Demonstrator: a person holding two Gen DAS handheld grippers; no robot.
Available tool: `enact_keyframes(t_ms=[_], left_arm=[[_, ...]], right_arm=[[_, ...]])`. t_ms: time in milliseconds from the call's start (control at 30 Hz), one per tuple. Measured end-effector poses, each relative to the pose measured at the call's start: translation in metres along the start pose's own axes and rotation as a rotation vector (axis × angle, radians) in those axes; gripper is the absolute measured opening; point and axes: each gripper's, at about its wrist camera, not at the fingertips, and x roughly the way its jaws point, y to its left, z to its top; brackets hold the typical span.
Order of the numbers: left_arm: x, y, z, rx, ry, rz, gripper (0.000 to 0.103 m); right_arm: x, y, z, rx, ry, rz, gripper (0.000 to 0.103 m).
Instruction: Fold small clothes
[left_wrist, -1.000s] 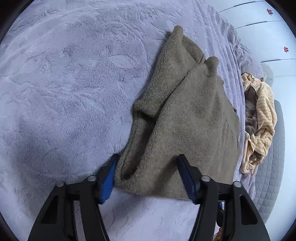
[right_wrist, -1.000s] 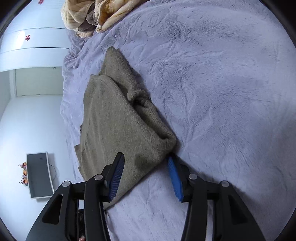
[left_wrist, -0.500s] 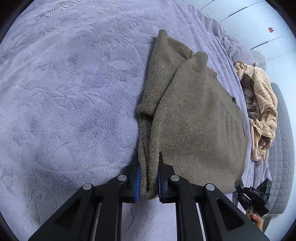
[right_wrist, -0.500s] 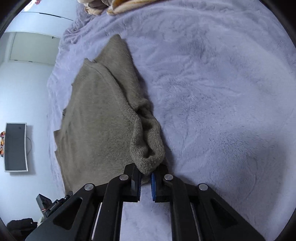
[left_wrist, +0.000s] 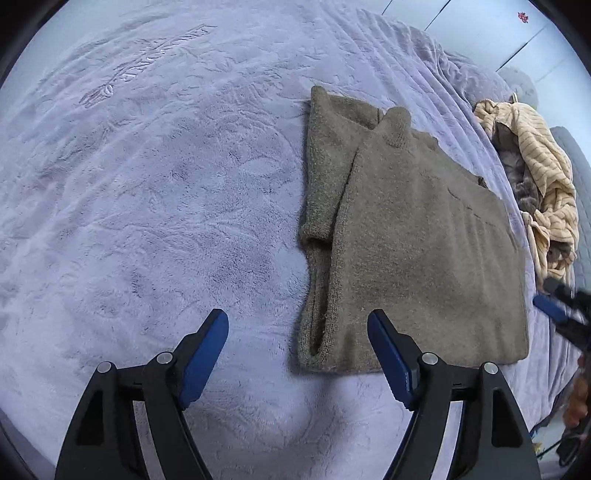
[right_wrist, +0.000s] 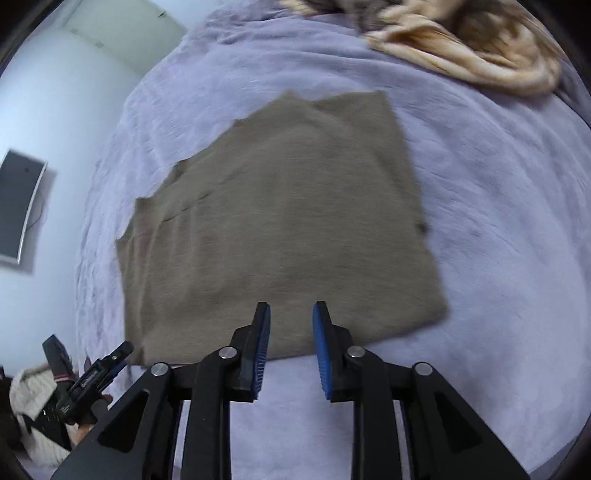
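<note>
**Colleague:** What have you got on the left side?

**Me:** My left gripper (left_wrist: 297, 332) is spread wide, blue pads far apart, gripping nothing. It hangs over the pale lilac plush blanket (left_wrist: 147, 206), near the close edge of the olive-brown knitted sweater (left_wrist: 413, 243). The sweater's corner with the folded sleeve sits between the two fingers in the left wrist view, but I can't tell whether either pad touches the knit.

**Colleague:** How does the sweater lie?

**Me:** Flat on the blanket, folded into a rough rectangle. One sleeve is doubled along its left edge, with the cuff pointing away from me. Past the sweater's far right side there's a crumpled cream-and-tan striped garment (left_wrist: 535, 177), lying apart from it.

**Colleague:** And the right?

**Me:** My right gripper (right_wrist: 291, 332) is released too, with a narrower gap between its blue pads and nothing between them. It sits at the near edge of the sweater (right_wrist: 280, 221), fingertips over the knit. That view is blurred, so contact is unclear. The striped garment (right_wrist: 461, 55) shows at the top there, beyond the sweater.

**Colleague:** Can each camera see the other tool?

**Me:** Yes. The right gripper (left_wrist: 554, 310) shows blurred at the right rim of the left view, and the left gripper (right_wrist: 107, 365) sits low on the left of the right view. A dark wall-mounted screen (right_wrist: 18, 214) is behind it.
</note>
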Motion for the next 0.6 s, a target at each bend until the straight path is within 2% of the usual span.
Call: enact_keyframes(t_ms=[33,133,267,333,433,500,533,600], left_arm=[[-0.002,0.002,0.000,0.005,-0.002,0.011,0.078],[-0.004,0.011,0.000,0.001,-0.001,0.034,0.078],[-0.009,0.028,-0.002,-0.018,-0.010,0.060,0.078],[-0.011,0.032,-0.004,0.000,-0.016,0.101,0.078],[-0.013,0.041,-0.008,0.004,-0.023,0.111,0.078],[-0.015,0.047,-0.010,-0.013,-0.018,0.102,0.078],[-0.016,0.050,-0.010,-0.016,-0.018,0.094,0.078],[-0.018,0.057,-0.010,-0.028,-0.017,0.073,0.078]], right_arm=[[0.010,0.025,0.008,-0.043,0.001,0.016,0.059],[0.053,0.107,0.043,-0.174,0.009,0.084,0.059],[0.110,0.195,0.062,-0.323,0.013,0.067,0.055],[0.142,0.230,0.068,-0.401,0.033,-0.010,0.052],[0.178,0.241,0.070,-0.421,0.076,-0.155,0.047],[0.194,0.232,0.072,-0.391,0.100,-0.211,0.031],[0.200,0.227,0.072,-0.368,0.117,-0.197,0.012],[0.199,0.220,0.075,-0.312,0.127,-0.121,0.006]])
